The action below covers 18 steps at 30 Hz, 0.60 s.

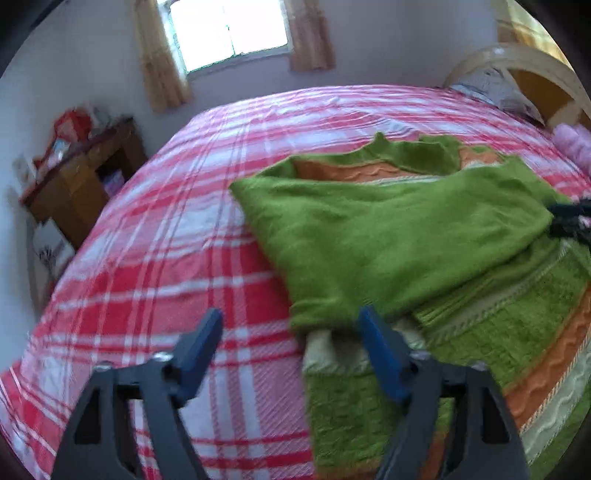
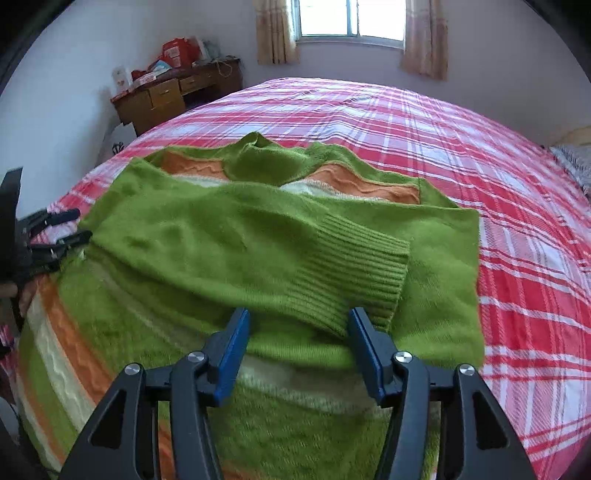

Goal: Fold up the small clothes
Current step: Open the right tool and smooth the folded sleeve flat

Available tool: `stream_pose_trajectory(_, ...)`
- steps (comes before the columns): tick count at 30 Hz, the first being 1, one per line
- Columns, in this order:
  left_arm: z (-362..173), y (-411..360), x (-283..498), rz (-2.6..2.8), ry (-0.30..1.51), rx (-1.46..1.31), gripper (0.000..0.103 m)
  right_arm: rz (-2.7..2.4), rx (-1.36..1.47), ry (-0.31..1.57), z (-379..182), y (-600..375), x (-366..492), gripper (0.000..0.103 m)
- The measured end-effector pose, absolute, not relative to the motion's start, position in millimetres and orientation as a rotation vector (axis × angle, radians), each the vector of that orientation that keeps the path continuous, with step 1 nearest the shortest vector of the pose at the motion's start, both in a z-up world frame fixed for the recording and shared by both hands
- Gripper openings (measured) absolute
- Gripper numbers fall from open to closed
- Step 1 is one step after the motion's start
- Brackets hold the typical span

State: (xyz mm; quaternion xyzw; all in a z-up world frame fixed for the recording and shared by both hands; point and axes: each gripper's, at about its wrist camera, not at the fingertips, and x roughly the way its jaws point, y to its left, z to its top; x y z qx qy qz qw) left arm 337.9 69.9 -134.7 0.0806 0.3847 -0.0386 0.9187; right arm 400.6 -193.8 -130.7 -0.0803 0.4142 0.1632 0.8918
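Fuzzy green sweater [image 2: 229,236], ribbed cuff [image 2: 354,273], plaid bedspread [image 2: 480,147], both hand-held grippers gaping, empty.

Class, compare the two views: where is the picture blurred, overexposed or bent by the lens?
Left wrist view: motion blur smears the sweater and desk; the window is blown out white. Right wrist view: sharper, the sweater's cuff ribs clear; fisheye bulges the bedspread and darkens corners.

I'm working in a home bedroom: a wide bed [image 2: 461,122] under a red-and-white plaid sheet, curtained window [image 2: 349,18] behind, a cluttered wooden desk [image 2: 166,96] with drawers against the wall, headboard [image 1: 517,62] and pillow [image 1: 495,88] at one end.
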Motion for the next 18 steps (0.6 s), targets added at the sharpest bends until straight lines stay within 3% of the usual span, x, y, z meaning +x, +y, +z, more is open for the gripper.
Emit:
stream_pose_trajectory(3, -137.2, 76.5, 343.4, -0.068, 0.821, 0.116, 0.098, 0.332, -0.151, 0.865, -131.5, -194.7, 403.0, 0.059)
stream_pose_trajectory(6, -140.5, 82.4, 347.2, -0.057, 0.85, 0.068, 0.103, 0.324, -0.156, 0.859, -133.6, -191.6, 405.2, 0.062)
stream_pose_trajectory(18, -131.2, 73.2, 319.3, -0.053, 0.793, 0.086, 0.103, 0.3, 0.035, 0.839, -120.9, -208.4, 379.0, 0.063)
